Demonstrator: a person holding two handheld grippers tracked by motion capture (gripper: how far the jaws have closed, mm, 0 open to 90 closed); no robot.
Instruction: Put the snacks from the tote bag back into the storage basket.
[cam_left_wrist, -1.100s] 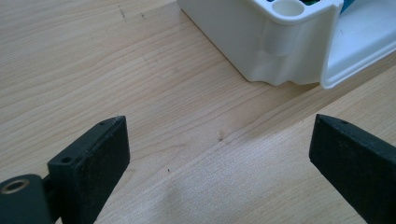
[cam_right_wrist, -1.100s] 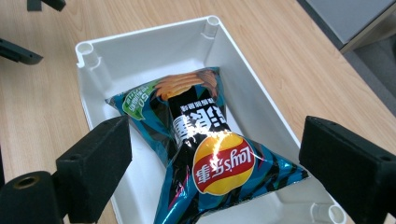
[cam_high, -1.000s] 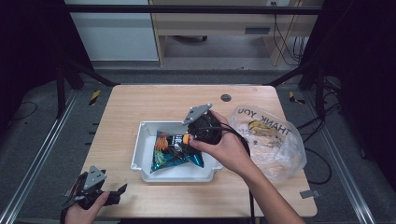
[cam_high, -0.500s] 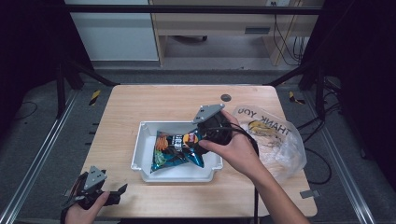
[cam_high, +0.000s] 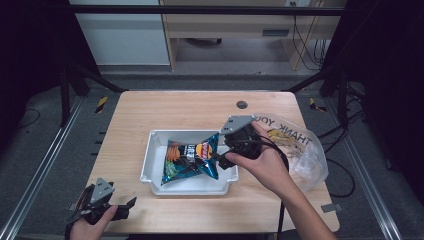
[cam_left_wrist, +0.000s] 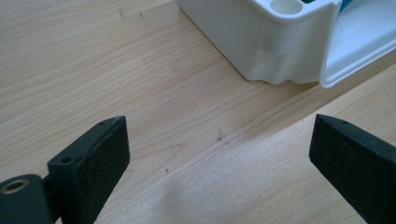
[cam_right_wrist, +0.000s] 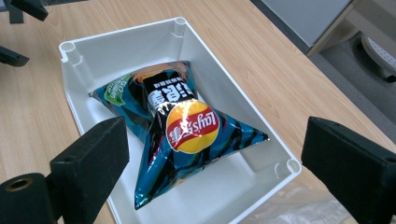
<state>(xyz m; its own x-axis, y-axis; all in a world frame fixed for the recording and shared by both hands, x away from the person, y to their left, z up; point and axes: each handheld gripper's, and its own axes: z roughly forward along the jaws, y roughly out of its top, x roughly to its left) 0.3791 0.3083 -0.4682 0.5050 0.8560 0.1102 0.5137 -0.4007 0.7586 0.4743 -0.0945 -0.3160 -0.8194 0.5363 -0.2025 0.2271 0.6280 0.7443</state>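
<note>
High view, plastic bag (cam_high: 300, 147) by tray (cam_high: 150, 165), right gripper view, crisp pkt's logo (cam_right_wrist: 192, 127)

left tongs (cam_high: 131, 203): jaws wide apart, low | right tongs (cam_high: 218, 160): jaws wide apart, raised, tilted down

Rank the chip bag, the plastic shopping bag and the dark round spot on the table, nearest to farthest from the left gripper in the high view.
From the left gripper, at the table's near-left corner:
1. Chip bag, inside the white tray, mid-table.
2. Dark round spot, toward the far edge.
3. Plastic shopping bag, at the right edge.
</note>
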